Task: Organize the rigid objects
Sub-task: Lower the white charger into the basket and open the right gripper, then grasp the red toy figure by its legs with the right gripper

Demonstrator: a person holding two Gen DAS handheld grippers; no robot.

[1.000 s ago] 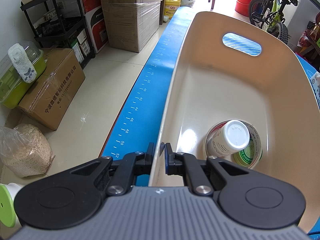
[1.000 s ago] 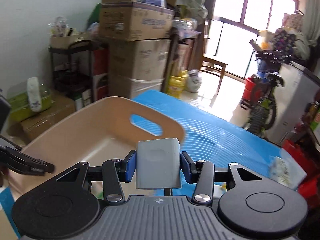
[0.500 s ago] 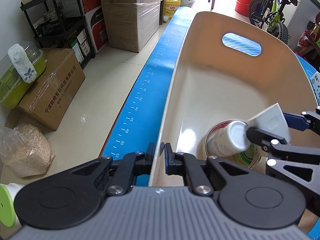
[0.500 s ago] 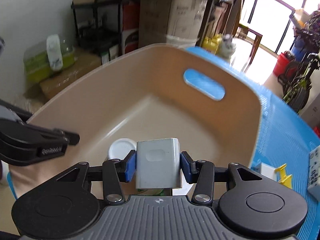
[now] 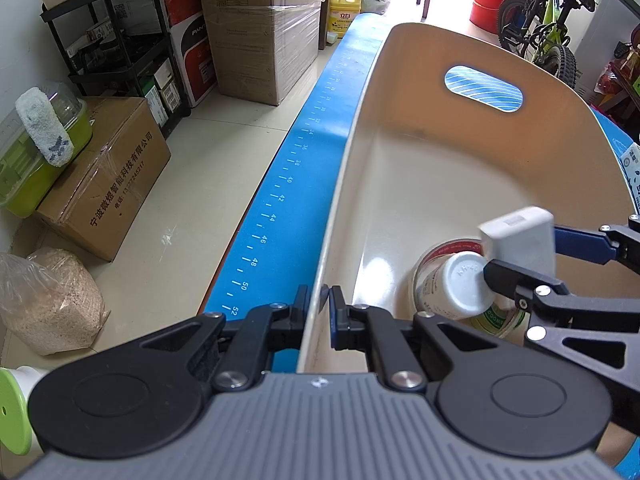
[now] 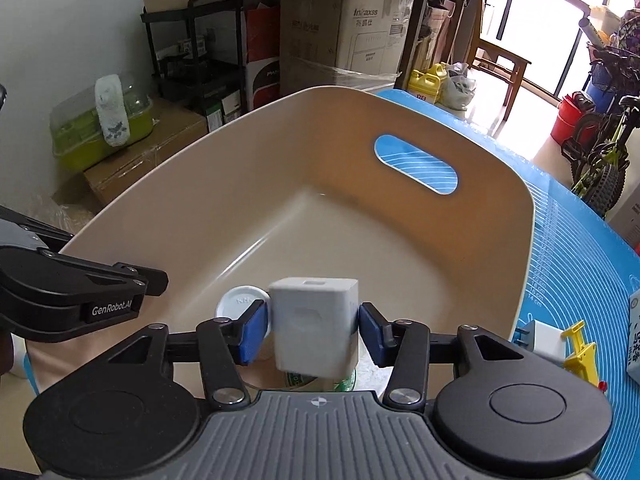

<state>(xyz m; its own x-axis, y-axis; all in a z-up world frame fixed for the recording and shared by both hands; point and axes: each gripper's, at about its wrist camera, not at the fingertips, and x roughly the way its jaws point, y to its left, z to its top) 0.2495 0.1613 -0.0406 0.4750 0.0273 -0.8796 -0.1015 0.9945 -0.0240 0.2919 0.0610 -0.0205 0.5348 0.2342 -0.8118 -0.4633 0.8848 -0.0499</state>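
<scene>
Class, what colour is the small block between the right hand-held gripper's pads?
White, or very pale grey: the small block shows best in the right wrist view.

"GenRobot.AI" on left claw (image 6: 154, 280); "Inkaxss" on carton (image 6: 366, 36)

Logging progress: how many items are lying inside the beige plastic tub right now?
2: a white-capped bottle leaning in a tape roll, near corner of the tub. The grey-white block is between the opening right gripper, not down yet. More may hide beneath.

Bottle (image 5: 460, 284) lies in tub (image 5: 400, 184), adapter (image 6: 314, 324) above it, on mat (image 5: 296, 184).
</scene>
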